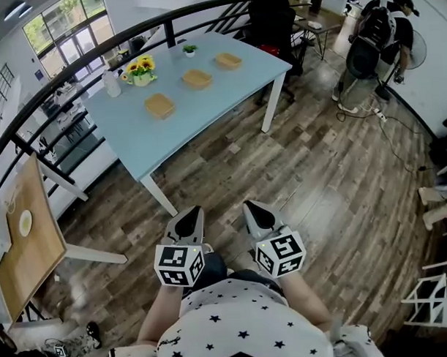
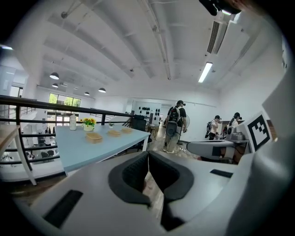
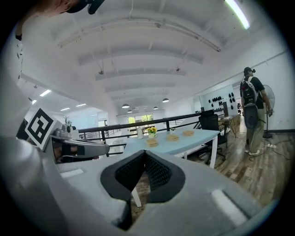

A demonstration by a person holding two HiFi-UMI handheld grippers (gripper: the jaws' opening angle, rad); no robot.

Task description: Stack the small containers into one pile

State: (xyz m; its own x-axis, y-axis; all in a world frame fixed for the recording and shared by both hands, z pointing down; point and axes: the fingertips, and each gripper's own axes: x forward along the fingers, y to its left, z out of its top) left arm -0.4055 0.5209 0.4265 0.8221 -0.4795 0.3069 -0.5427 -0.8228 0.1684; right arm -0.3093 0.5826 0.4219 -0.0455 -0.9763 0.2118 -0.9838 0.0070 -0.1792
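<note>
Three small tan containers lie in a row on the light blue table [image 1: 220, 94]: a near one [image 1: 159, 105], a middle one [image 1: 196, 79] and a far one [image 1: 228, 60]. They also show in the left gripper view as the near container [image 2: 94, 136] and in the right gripper view as the near container [image 3: 152, 142]. My left gripper [image 1: 189, 212] and right gripper [image 1: 255, 207] are held close to my body, well short of the table, over the wooden floor. Both are shut with nothing between their jaws.
A vase of sunflowers [image 1: 141, 70], a white bottle [image 1: 112, 83] and a small potted plant [image 1: 190, 49] stand at the table's far edge. A black railing [image 1: 95, 58] runs behind it. A wooden table [image 1: 32, 239] stands at the left. A person with a backpack [image 1: 379, 37] stands at the far right.
</note>
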